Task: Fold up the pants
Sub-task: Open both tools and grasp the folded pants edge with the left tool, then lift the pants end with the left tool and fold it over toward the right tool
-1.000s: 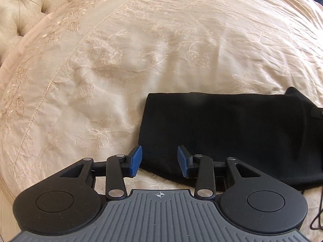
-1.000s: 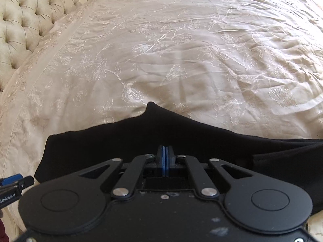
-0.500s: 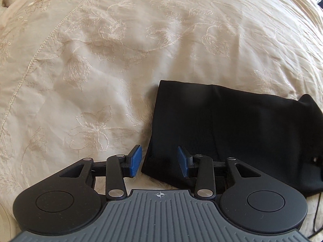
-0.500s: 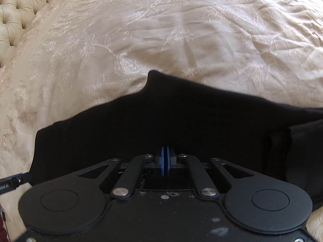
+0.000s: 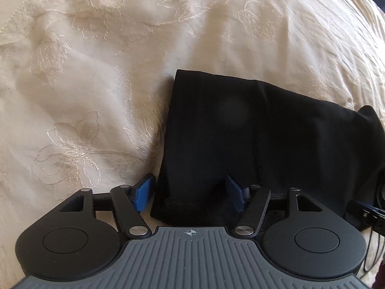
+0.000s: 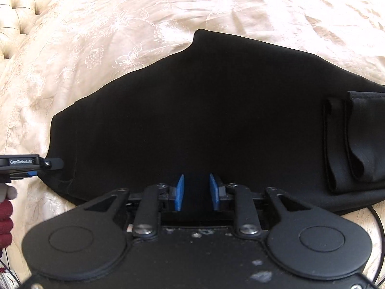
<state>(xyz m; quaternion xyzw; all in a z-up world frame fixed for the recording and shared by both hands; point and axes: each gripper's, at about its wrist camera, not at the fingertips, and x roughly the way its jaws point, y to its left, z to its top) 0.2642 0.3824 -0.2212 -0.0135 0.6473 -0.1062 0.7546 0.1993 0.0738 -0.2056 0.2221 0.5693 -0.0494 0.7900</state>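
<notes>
Black pants [image 5: 252, 134] lie folded lengthwise on a cream embroidered bedspread [image 5: 96, 84]. My left gripper [image 5: 190, 193] is open, its blue pads straddling the near left corner of the pants, low over the fabric. My right gripper [image 6: 197, 191] is open with a narrow gap, low over the near edge of the pants [image 6: 204, 110], holding nothing. A rolled, doubled part of the pants [image 6: 353, 144] lies at the right in the right wrist view. The left gripper's tip [image 6: 36, 162] shows at that view's left edge, at the pants' corner.
A tufted cream headboard [image 6: 21, 7] stands at the far left of the right wrist view. The bedspread spreads wide beyond the pants. A dark cable [image 5: 375, 248] hangs at the lower right of the left wrist view.
My right gripper has opened; it was shut before. Both grippers have moved down and closer to the pants. My left gripper's open jaws now straddle the pants' corner.
</notes>
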